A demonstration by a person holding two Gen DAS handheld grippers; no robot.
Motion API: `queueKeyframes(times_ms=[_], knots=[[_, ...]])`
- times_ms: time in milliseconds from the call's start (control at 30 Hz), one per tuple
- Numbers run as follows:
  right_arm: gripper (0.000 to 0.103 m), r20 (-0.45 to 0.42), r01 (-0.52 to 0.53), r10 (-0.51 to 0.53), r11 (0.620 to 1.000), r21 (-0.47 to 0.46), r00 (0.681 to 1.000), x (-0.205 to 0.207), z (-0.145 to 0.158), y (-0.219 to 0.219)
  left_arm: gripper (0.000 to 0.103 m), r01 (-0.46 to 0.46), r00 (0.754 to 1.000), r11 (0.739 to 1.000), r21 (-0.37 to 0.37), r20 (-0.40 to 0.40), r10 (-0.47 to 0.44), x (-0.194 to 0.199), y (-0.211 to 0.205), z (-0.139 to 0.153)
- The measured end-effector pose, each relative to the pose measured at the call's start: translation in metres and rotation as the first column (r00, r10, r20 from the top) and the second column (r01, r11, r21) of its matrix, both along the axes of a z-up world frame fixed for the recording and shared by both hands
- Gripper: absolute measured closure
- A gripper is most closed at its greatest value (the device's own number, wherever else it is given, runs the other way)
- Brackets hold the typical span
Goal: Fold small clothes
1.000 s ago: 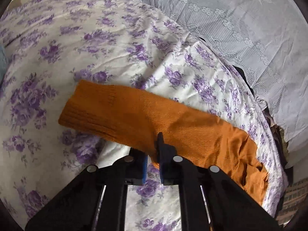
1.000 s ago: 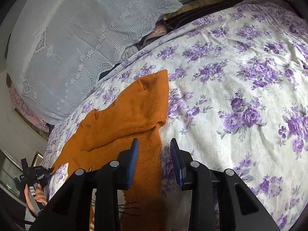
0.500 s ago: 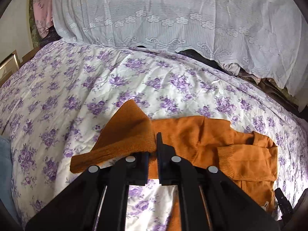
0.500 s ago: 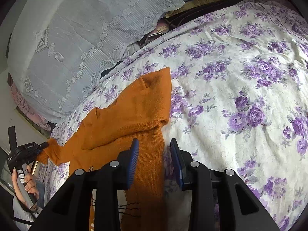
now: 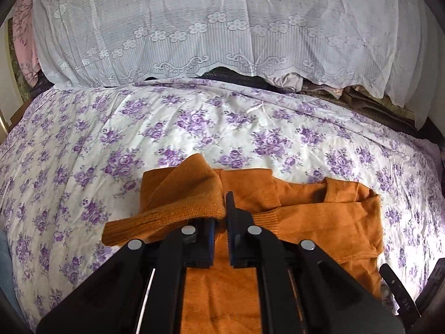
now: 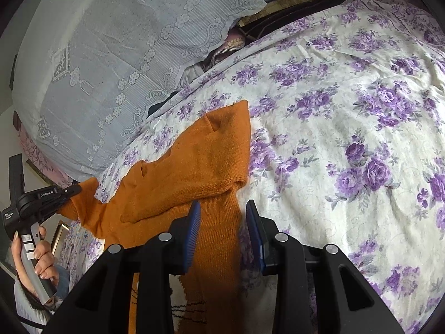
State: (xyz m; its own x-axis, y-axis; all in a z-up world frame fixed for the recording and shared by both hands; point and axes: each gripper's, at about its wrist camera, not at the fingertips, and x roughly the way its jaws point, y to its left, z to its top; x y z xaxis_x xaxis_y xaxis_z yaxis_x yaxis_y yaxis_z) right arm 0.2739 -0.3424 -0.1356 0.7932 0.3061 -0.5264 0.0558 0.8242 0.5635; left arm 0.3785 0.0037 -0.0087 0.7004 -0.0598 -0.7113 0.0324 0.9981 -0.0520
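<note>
1. Purple-flowered bedspread (image 5: 194, 128) covers the bed, lace cloth (image 5: 222, 27) behind it.
2. Orange knit sweater (image 6: 200, 161) lies spread on the bedspread.
3. Left gripper (image 5: 224, 211) is clamped on the sweater's sleeve (image 5: 178, 208), lifting it.
4. Right gripper (image 6: 222, 222) hangs parted above the sweater, gripping nothing.

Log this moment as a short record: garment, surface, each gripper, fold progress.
garment: orange knit sweater, one sleeve already folded across the body
surface: floral bedsheet
left gripper: shut on the other sleeve, lifted over the body
right gripper: open, holding nothing, over the sweater's edge
background: white lace cover
fold progress: second sleeve fold not yet laid down
</note>
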Motion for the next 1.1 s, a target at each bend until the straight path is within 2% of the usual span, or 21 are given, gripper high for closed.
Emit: queueKeyframes(times_ms=[533, 667, 833, 867, 900, 967, 1033, 1100], knots=[[0.069, -0.016, 0.022, -0.021, 0.998, 0.058, 1.000, 0.004, -0.006, -0.006, 0.097, 0.163, 0.986, 0.986, 0.043, -0.043, -0.161, 0.011, -0.106, -0.027], [0.069, -0.020, 0.033, -0.032, 0.997, 0.072, 0.999, 0.004, -0.007, -0.008, 0.097, 0.198, 0.979, 0.978, 0.061, -0.062, -0.195, 0.008, -0.127, -0.041], [0.069, -0.024, 0.041, -0.039, 0.996, 0.083, 0.999, 0.003, -0.008, -0.010, 0.094, 0.235, 0.967, 0.966, 0.105, -0.126, -0.221, 0.009, -0.147, -0.070], [0.069, -0.025, 0.043, -0.041, 0.995, 0.085, 0.999, 0.003, -0.009, -0.010, 0.082, 0.243, 0.964, 0.963, 0.114, -0.142, -0.226, 0.009, -0.150, -0.077], [0.069, -0.025, 0.044, -0.042, 0.995, 0.087, 0.999, 0.003, -0.009, -0.010, 0.057, 0.255, 0.959, 0.959, 0.125, -0.161, -0.233, 0.008, -0.153, -0.084], [0.069, -0.026, 0.047, -0.045, 0.995, 0.092, 0.999, 0.004, -0.009, -0.011, 0.037, 0.250, 0.963, 0.953, 0.171, -0.145, -0.227, 0.003, -0.155, -0.089], [0.069, -0.027, 0.049, -0.046, 0.994, 0.099, 0.999, 0.003, -0.010, -0.013, 0.029, 0.257, 0.965, 0.942, 0.215, -0.119, -0.236, -0.004, -0.157, -0.087], [0.069, -0.027, 0.051, -0.048, 0.993, 0.104, 0.998, 0.002, -0.009, -0.015, 0.022, 0.276, 0.960, 0.937, 0.217, -0.114, -0.256, -0.011, -0.155, -0.081]])
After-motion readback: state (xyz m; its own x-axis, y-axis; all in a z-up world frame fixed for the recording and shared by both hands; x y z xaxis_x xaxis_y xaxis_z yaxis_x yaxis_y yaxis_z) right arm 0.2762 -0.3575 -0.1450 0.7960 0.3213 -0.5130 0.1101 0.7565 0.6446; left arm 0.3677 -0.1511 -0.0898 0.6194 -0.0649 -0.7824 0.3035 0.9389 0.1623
